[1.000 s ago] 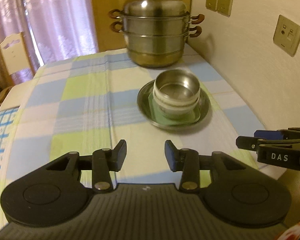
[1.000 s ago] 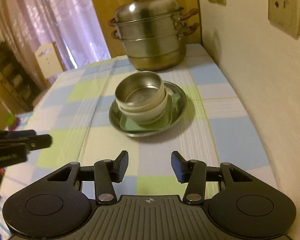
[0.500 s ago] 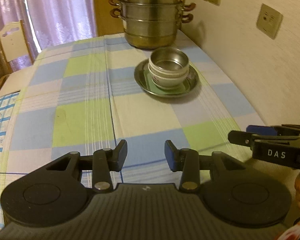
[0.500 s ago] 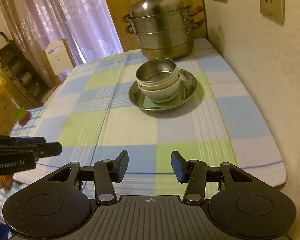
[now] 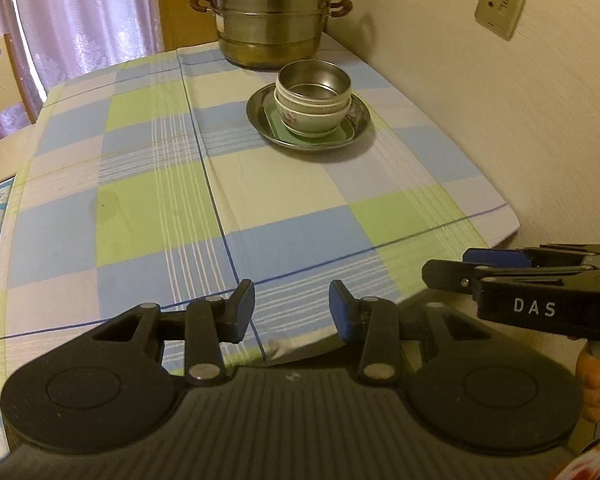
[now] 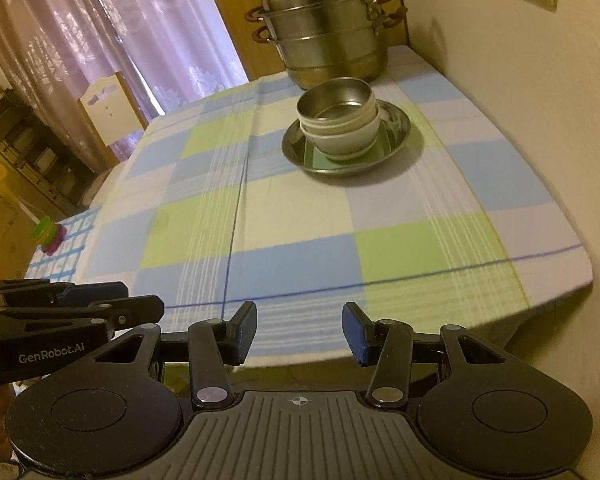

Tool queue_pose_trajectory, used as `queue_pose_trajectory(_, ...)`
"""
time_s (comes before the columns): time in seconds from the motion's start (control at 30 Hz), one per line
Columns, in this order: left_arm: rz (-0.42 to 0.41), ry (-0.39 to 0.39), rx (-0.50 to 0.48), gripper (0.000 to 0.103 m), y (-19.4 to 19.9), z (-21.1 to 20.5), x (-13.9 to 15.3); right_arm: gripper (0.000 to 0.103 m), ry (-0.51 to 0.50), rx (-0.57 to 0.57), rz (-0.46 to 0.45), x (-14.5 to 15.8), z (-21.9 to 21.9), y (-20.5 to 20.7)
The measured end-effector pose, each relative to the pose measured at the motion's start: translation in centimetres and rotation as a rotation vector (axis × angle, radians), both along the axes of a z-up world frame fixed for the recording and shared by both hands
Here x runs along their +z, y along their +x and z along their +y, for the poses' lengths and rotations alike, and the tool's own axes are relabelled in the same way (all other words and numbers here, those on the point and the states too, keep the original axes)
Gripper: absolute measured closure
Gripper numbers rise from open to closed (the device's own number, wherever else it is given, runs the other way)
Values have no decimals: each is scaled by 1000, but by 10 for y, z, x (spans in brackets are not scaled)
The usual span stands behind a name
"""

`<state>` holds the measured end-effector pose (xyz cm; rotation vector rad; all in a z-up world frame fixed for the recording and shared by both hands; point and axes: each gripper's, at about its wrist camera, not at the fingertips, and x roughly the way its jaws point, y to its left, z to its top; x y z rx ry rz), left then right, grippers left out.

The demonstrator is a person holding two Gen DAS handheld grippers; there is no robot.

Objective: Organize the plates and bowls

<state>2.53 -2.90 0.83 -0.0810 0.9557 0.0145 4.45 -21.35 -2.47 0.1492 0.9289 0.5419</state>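
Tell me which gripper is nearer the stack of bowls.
Neither, clearly. Left gripper and right gripper both hang open and empty past the table's near edge, the stack of bowls far ahead, toward the right of the left one.

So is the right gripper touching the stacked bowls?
Apart. In the right wrist view the right gripper hangs empty at the table's near edge, with open tablecloth between its fingers and the stacked bowls.

Both grippers matte black plastic w/ blue pads inside fingertips, silver rivets at pivots, ribbed body, round discs either side. Left gripper (image 5: 292,312) side reads "GenRobot.AI"; right gripper (image 6: 299,332) "DAS".
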Motion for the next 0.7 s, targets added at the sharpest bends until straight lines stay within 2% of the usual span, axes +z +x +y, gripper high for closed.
queue_pose_trajectory(0.33,-4,-11,-70,65,-12,8,1,55,2,-52,0,0,13,-24)
queue_pose_trajectory(0.7,-11,-17,-74,65,-20,19,2,55,-7,-49,-11,1,29,-34)
